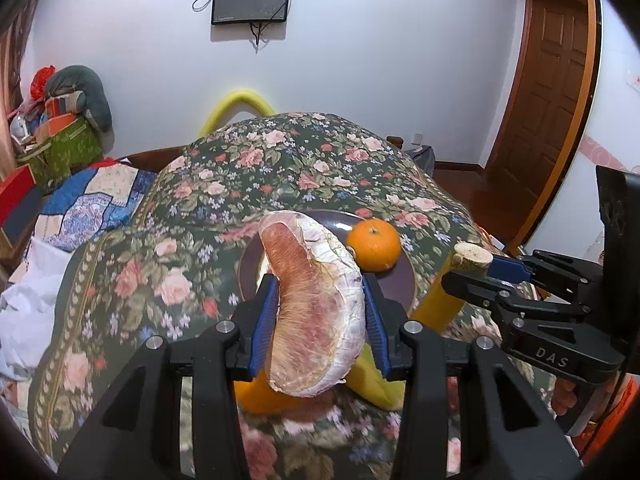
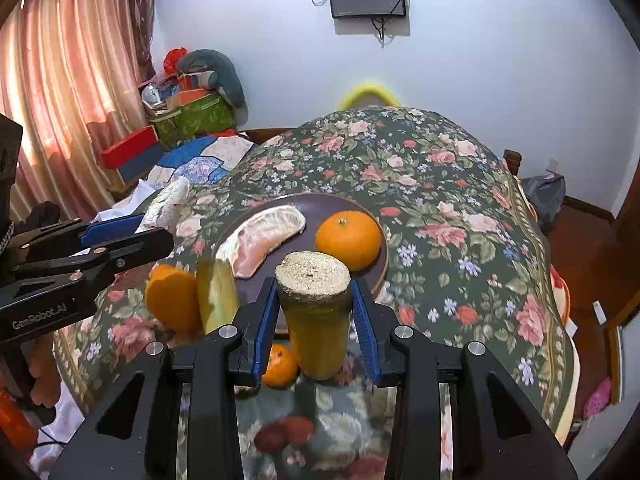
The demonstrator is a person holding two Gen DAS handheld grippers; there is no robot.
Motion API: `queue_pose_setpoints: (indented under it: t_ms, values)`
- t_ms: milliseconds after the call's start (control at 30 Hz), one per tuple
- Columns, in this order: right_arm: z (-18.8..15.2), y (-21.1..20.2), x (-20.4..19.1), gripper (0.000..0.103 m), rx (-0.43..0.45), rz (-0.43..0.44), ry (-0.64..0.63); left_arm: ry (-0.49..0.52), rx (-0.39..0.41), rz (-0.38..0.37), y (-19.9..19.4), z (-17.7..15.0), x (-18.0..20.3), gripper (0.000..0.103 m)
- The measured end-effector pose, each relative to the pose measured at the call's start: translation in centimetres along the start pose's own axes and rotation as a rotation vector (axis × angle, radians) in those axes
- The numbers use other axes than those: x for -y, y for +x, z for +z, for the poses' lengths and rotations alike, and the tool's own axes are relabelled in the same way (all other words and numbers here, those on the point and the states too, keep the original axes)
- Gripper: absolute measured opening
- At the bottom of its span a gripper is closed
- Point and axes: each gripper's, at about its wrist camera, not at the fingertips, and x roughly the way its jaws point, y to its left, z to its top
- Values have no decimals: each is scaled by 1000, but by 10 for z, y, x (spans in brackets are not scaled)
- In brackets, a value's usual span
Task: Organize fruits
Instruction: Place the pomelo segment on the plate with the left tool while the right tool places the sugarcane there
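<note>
1. On the dark brown round plate I see one peeled pink pomelo segment and a whole orange mandarin already placed.
2. My left gripper pinches a second peeled pomelo segment above the plate's near edge.
3. My right gripper clamps a yellow-green cut sugarcane-like stalk, lifted off the cloth.
4. Left on the floral tablecloth: an orange piece, a yellow-green slice and a small mandarin. I judge the job about half done.

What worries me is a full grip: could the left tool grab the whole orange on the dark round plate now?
Probably not: the left tool clamps a peeled pink pomelo wedge; the whole orange itself lies uncovered.
</note>
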Motion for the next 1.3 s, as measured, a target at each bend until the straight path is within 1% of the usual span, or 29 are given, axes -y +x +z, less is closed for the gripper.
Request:
queue_pose_setpoints:
  t_ms: [167, 333, 433, 567, 633, 833, 933, 1067, 1200, 1300]
  values:
    - [12, 11, -1, 34, 9, 15, -7, 8, 7, 3, 15, 13, -8, 41]
    - [24, 21, -4, 33, 22, 26, -23, 15, -7, 5, 33, 22, -14, 41]
    - [30, 30, -6, 33, 23, 33, -31, 10, -32, -5, 46, 26, -20, 41]
    - [35, 48, -8, 33, -4, 39, -32, -6, -72, -22, 62, 29, -29, 41]
    - [37, 56, -9, 34, -1, 38, -35, -14, -86, -28, 70, 31, -34, 41]
    - [47, 71, -15, 34, -11, 29, -57, -14, -127, -37, 89, 35, -39, 41]
    - [51, 77, -15, 34, -15, 27, -55, -11, -139, -28, 95, 33, -41, 42]
    - [50, 84, -8, 34, -35, 64, -21, -16, -160, -46, 101, 29, -44, 42]
    - [39, 96, -6, 34, -87, 65, -14, 0, -137, -49, 95, 31, -41, 42]
    - [35, 96, -6, 34, -95, 69, -20, -5, -132, -47, 93, 31, -41, 42]
